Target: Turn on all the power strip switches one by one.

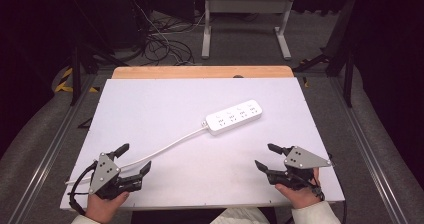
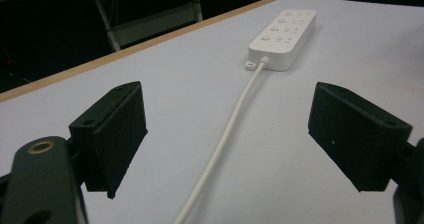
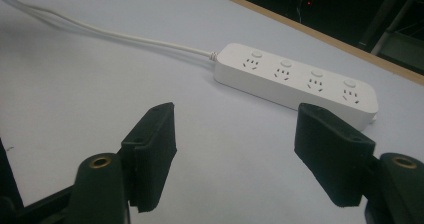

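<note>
Both hands sit at the near edge of the table point(image 1: 150, 99), each holding a gripper low over the white top. Largest in the scene is that table, a pale sheet with a wooden strip along its far side. On it, a little right of the middle, lies the strip point(image 1: 234, 117), a white four-socket power bar set on a slant, well apart from both tools. Its cord point(image 1: 165, 149) leaves the left end and runs down toward the near left corner, passing just beside the left gripper point(image 1: 134, 158). In the left gripper view the cord point(image 2: 227, 134) runs up between the two jaws toward the strip point(image 2: 284, 33), yet the jaws stand wide apart and touch nothing. The right gripper point(image 1: 266, 156) is likewise spread, with nothing between its pads; in the right gripper view the strip point(image 3: 295, 81) lies ahead, nearer the right-hand jaw. I judge this to be the approach step: nothing is held yet, and both tools point at the strip and its cord. The next move likely calls for the left gripper to drop and close on the cord, which is thin and round and may slip, while the right reaches forward to steady the body of the strip.
</note>
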Available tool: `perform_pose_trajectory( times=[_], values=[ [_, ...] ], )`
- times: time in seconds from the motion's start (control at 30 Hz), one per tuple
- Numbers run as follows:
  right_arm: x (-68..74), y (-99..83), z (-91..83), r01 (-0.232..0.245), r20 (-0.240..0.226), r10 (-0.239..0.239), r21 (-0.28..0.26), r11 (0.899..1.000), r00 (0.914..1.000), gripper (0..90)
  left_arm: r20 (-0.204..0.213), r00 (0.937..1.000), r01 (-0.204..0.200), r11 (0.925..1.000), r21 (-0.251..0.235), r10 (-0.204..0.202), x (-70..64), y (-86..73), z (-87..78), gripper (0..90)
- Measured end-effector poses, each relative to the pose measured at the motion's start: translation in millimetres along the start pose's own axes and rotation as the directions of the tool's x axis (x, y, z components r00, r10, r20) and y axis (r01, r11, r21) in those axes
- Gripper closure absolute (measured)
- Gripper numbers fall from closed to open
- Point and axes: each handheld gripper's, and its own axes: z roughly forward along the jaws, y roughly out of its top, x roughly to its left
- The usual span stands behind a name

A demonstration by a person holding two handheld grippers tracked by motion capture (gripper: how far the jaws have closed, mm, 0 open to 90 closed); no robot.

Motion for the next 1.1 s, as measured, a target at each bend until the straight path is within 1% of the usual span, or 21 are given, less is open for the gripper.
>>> perform_pose_trajectory(
  times=[0.07,0.1,0.13,0.17,0.27,0.33,0.37,0.4,0.43,0.47,0.5,0.53,0.57,0.6,0.67,0.73,0.77,0.93,0.97,1.03,1.1],
  values=[
    [-0.1,0.2,0.6,0.000,-0.002,0.000,0.006,1.000,1.0000,34.0,-0.012,0.9997,-0.024,0.9997,0.005,0.024,-1.1,0.6,-0.1,15.9],
    [-0.1,1.2,0.9,-0.002,-0.018,0.002,0.017,1.000,0.9998,41.0,-0.016,0.9992,-0.036,0.9993,0.007,0.037,-1.5,1.0,-0.5,15.8],
    [0.1,1.9,0.5,0.000,-0.017,0.001,0.019,1.000,0.9999,41.5,-0.023,0.9980,-0.059,0.9983,0.003,0.059,-1.2,1.7,-1.2,15.8],
    [0.3,2.8,0.1,0.001,-0.017,-0.001,0.016,1.000,0.9999,41.8,-0.012,0.9980,-0.062,0.9981,0.000,0.062,-2.1,2.1,-2.3,15.9],
    [-0.1,4.2,0.4,0.007,-0.028,-0.006,0.016,1.000,0.9996,43.0,-0.012,0.9982,-0.059,0.9982,0.004,0.059,-2.5,2.4,-2.4,15.9],
    [0.0,4.8,1.7,0.013,-0.030,-0.013,0.021,1.000,0.9995,40.9,0.006,0.9998,-0.021,0.9998,0.004,0.021,-0.4,2.1,-2.1,15.8],
    [-0.2,5.7,2.6,0.012,-0.026,-0.011,0.030,0.999,0.9996,39.1,0.006,0.9998,-0.021,0.9998,0.004,0.021,-0.4,2.1,-2.1,15.8],
    [-0.3,6.6,3.3,0.004,-0.018,-0.004,0.041,0.999,0.9998,39.1,0.022,0.9996,0.019,0.9998,0.006,-0.020,1.2,1.1,-1.8,15.9],
    [-0.9,7.3,3.9,0.001,-0.023,0.000,0.049,0.999,0.9997,42.5,0.022,0.9996,0.019,0.9998,0.006,-0.020,1.2,1.1,-1.8,15.9],
    [-1.3,8.2,4.0,-0.002,-0.037,0.004,0.052,0.999,0.9993,45.1,0.032,0.9988,0.036,0.9993,0.009,-0.037,2.5,0.8,-1.5,15.9],
    [-0.9,8.8,3.5,0.000,-0.033,0.001,0.047,0.999,0.9994,45.2,0.023,0.9992,0.033,0.9994,0.012,-0.033,3.0,0.8,-1.5,15.9],
    [-0.8,9.4,3.1,0.005,-0.029,-0.004,0.045,0.999,0.9996,45.9,0.016,0.9997,0.017,0.9997,0.016,-0.017,3.3,1.0,-1.9,16.0],
    [-0.8,9.4,3.1,0.005,-0.029,-0.004,0.045,0.999,0.9996,45.9,0.016,0.9997,0.017,0.9997,0.016,-0.017,3.3,1.0,-1.9,16.1],
    [-1.1,11.3,2.4,0.014,-0.047,-0.013,0.040,0.999,0.9988,48.0,0.001,1.0000,0.009,0.9999,0.012,-0.009,3.1,0.8,-2.0,16.5],
    [-0.7,13.3,2.7,0.028,-0.050,-0.026,0.043,0.999,0.9984,48.0,-0.002,1.0000,0.002,0.9999,0.016,-0.002,3.1,0.7,-1.8,16.6],
    [-0.8,14.9,4.4,0.030,-0.061,-0.027,0.053,0.998,0.9978,47.9,-0.008,1.0000,-0.004,0.9998,0.019,0.004,2.4,0.8,-1.1,16.6],
    [-0.9,15.6,5.3,0.029,-0.067,-0.026,0.058,0.998,0.9974,47.9,-0.008,1.0000,-0.004,0.9998,0.019,0.004,1.8,0.7,-1.0,16.6],
    [-5.7,23.2,10.8,-0.014,-0.109,0.022,0.078,0.997,0.9938,47.6,-0.014,0.9995,-0.026,0.9994,0.022,0.026,-0.4,0.8,-1.2,16.6],
    [-6.5,25.8,12.1,-0.019,-0.118,0.029,0.085,0.996,0.9925,47.6,-0.013,0.9997,-0.022,0.9995,0.021,0.023,-1.3,0.6,-0.7,16.5],
    [-7.7,31.8,15.7,-0.013,-0.133,0.026,0.101,0.995,0.9908,47.7,-0.005,0.9998,-0.021,0.9994,0.027,0.021,-2.2,0.4,0.1,16.6],
    [-8.5,36.8,19.6,-0.001,-0.128,0.017,0.123,0.992,0.9916,48.3,-0.005,0.9996,-0.029,0.9991,0.030,0.029,-2.5,0.3,0.7,16.5]
  ],
)
